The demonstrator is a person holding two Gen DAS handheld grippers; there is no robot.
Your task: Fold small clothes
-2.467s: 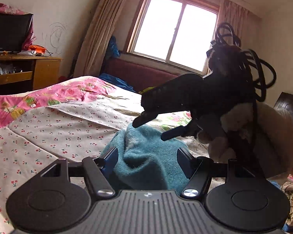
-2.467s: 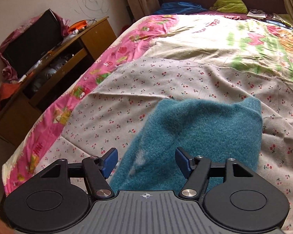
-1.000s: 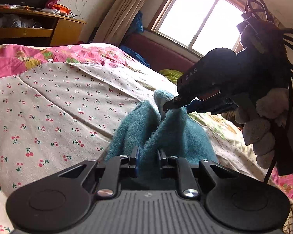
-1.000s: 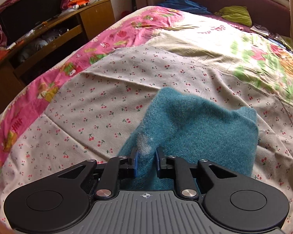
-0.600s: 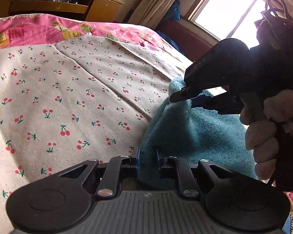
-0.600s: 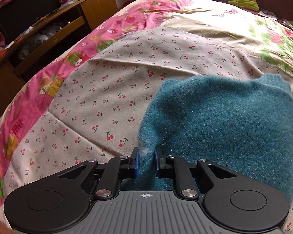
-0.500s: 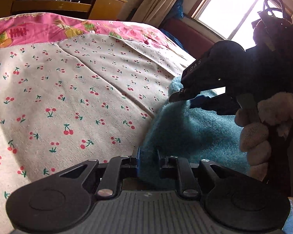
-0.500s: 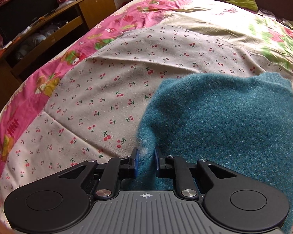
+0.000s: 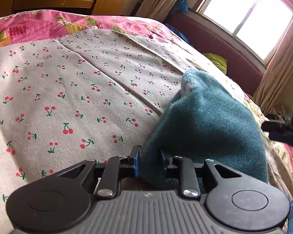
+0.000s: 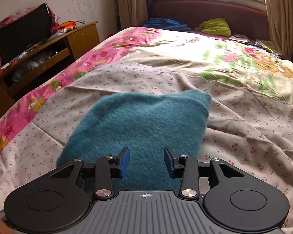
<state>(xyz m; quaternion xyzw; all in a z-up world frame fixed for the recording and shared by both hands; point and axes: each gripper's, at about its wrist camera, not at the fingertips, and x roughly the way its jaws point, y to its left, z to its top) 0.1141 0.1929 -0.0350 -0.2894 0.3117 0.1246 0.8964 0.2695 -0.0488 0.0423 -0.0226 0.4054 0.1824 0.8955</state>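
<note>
While the left hand-held gripper (image 9: 148,160) was clamped on the near corner of the teal garment (image 9: 209,120), the right hand-held gripper (image 10: 146,161) stood apart above it — the cloth stretched away over the bed (image 9: 68,89).

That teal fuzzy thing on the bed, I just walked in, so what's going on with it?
A person is folding a teal fleece garment on the cherry-print bedspread. The left hand-held gripper is shut on the garment's near edge. The right hand-held gripper is open, its fingers apart above the fabric.
</note>
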